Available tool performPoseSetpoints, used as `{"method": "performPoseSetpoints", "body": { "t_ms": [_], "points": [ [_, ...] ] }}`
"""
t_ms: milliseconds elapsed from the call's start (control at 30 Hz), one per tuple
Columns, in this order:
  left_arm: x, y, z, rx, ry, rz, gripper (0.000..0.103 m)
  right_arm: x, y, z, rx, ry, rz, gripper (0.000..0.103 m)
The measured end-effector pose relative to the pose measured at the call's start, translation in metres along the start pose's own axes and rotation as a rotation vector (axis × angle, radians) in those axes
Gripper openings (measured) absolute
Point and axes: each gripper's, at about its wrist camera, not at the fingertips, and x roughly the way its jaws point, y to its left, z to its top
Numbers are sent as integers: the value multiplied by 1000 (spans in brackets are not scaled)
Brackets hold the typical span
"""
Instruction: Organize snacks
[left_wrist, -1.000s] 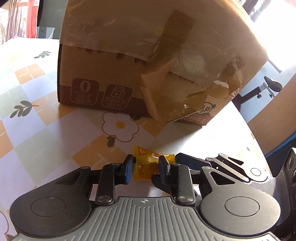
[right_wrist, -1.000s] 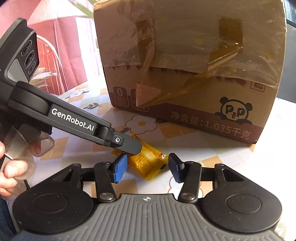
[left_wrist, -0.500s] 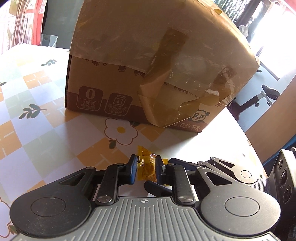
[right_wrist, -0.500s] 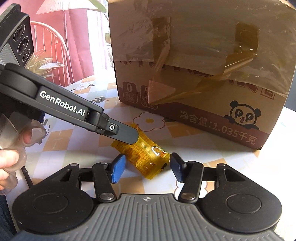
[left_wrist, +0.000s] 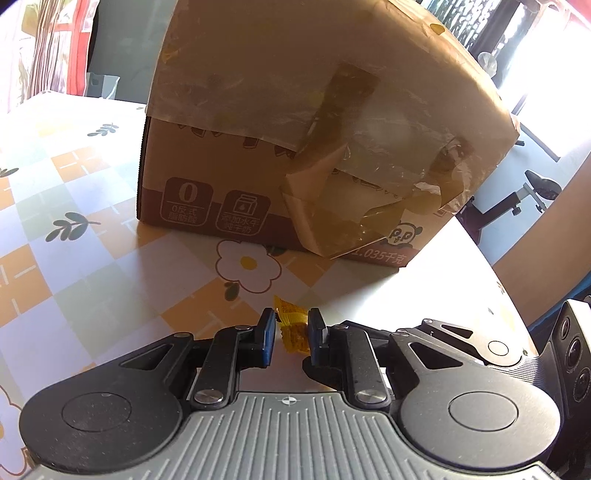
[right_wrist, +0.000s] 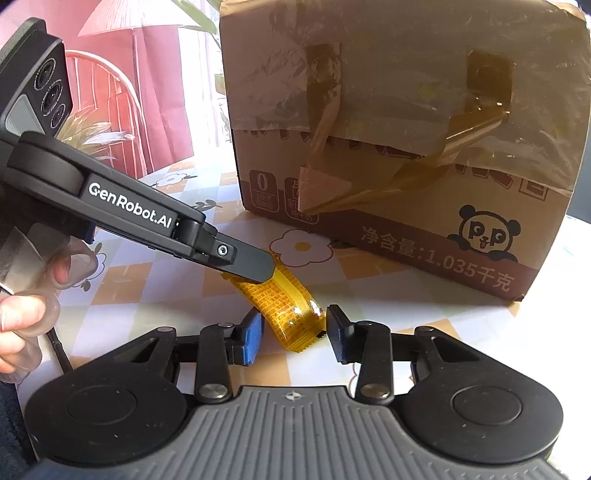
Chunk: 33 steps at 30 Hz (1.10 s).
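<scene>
A small yellow snack packet (left_wrist: 292, 326) is pinched between the fingers of my left gripper (left_wrist: 291, 332), which is shut on one end of it, lifted off the table. In the right wrist view the same packet (right_wrist: 286, 306) hangs curved from the left gripper's finger (right_wrist: 255, 264). Its lower end lies between the jaws of my right gripper (right_wrist: 293, 330), which stands open around it. A taped cardboard box (left_wrist: 325, 147) with a panda logo stands just behind; it also shows in the right wrist view (right_wrist: 406, 147).
The table (left_wrist: 92, 258) has a checked cloth with flower prints. Its rounded edge runs at the right (left_wrist: 491, 266). A red chair (right_wrist: 103, 96) stands behind at the left. A person's hand (right_wrist: 26, 306) holds the left gripper's handle.
My left gripper closed on the packet and lifted it. Both grippers rose and tilted back a little, so the box sits farther off. The right gripper stayed open.
</scene>
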Motion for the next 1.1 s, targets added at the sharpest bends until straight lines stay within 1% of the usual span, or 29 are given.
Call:
{"method": "performPoseSetpoints", "body": {
  "t_ms": [133,200,233,300,333,367,400,467,500,567,600,633,767,833,1000,1033,1100],
  "points": [
    [-2,-1,-1,5,1,1,20,-4,0,0,2,-7,9,38],
    [-3,-1,-3,6,15,0,21,-6,4,1,-11,-12,6,25],
    [-2,-1,-4,8,19,8,21,-8,5,2,-15,-16,-1,23],
    [-2,0,-6,3,29,12,20,-11,8,4,-31,-21,-10,23],
    [0,0,-7,0,45,4,20,-14,7,5,-30,-32,-9,6],
    [1,0,-9,-2,55,-1,20,-16,7,6,-22,-46,-17,0],
    [2,-1,-12,1,61,-2,20,-18,5,8,-17,-47,-29,0],
    [3,-3,-15,5,66,1,20,-16,2,9,-12,-17,-62,0],
    [3,-2,-16,2,63,3,20,-15,-1,8,2,0,-60,1],
    [1,-1,-16,-7,51,10,20,-15,-8,3,60,10,-74,7],
    [-1,0,-16,-12,42,17,20,-16,-11,2,84,8,-73,7],
    [-1,0,-16,-15,35,23,20,-17,-13,1,107,6,-71,8],
    [-4,1,-11,-18,16,32,20,-16,-15,7,152,-13,-41,23],
    [-3,1,-7,-14,12,35,20,-11,-15,9,172,-4,-12,28],
    [8,5,2,-11,25,28,20,6,-11,9,149,55,0,29],
    [11,6,3,-10,31,27,20,8,-10,9,148,60,7,30],
    [17,7,6,-2,38,20,20,9,-9,8,132,56,12,37]
  ]
}}
